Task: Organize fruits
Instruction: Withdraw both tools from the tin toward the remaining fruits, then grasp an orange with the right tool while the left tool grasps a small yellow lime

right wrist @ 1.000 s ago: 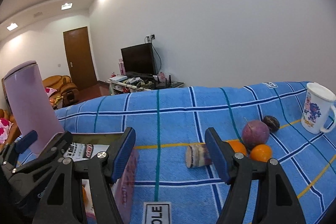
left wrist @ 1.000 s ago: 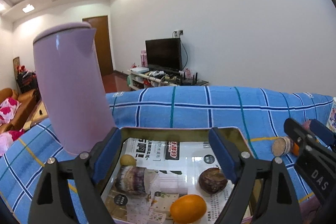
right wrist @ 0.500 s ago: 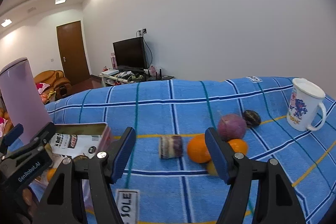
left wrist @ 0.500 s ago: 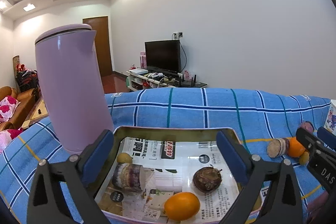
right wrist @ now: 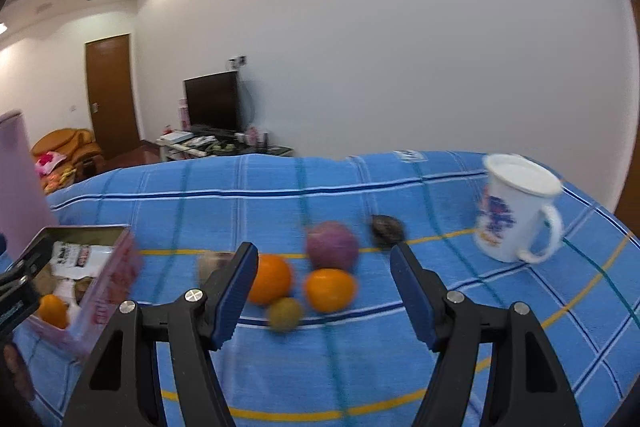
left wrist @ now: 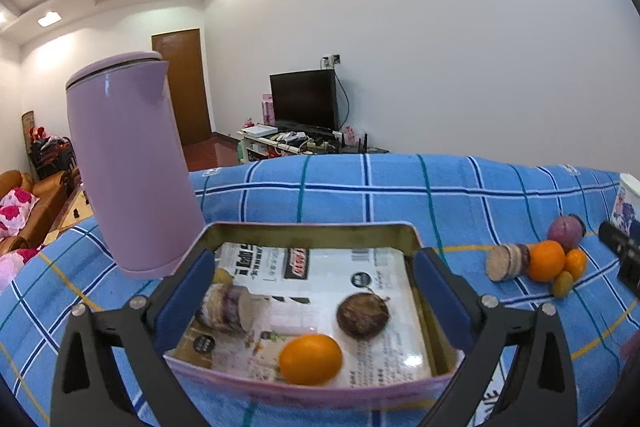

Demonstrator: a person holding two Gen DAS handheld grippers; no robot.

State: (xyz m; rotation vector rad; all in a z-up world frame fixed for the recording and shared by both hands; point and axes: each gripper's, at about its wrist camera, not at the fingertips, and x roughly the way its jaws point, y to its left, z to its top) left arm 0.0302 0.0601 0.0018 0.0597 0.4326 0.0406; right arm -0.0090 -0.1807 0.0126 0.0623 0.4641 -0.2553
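The blue checked cloth [right wrist: 400,347] covers the surface and carries a purple kettle [left wrist: 128,163] and a tin tray [left wrist: 312,229] at the left, a fruit cluster [right wrist: 312,279] in the middle, and a white mug [right wrist: 516,211] at the far right.

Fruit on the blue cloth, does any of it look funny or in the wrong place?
Nothing is spilled or broken. A cluster still sits loose on the cloth, outside the tin box: two oranges, a purple round fruit, a small yellowish one and a cut chunk.
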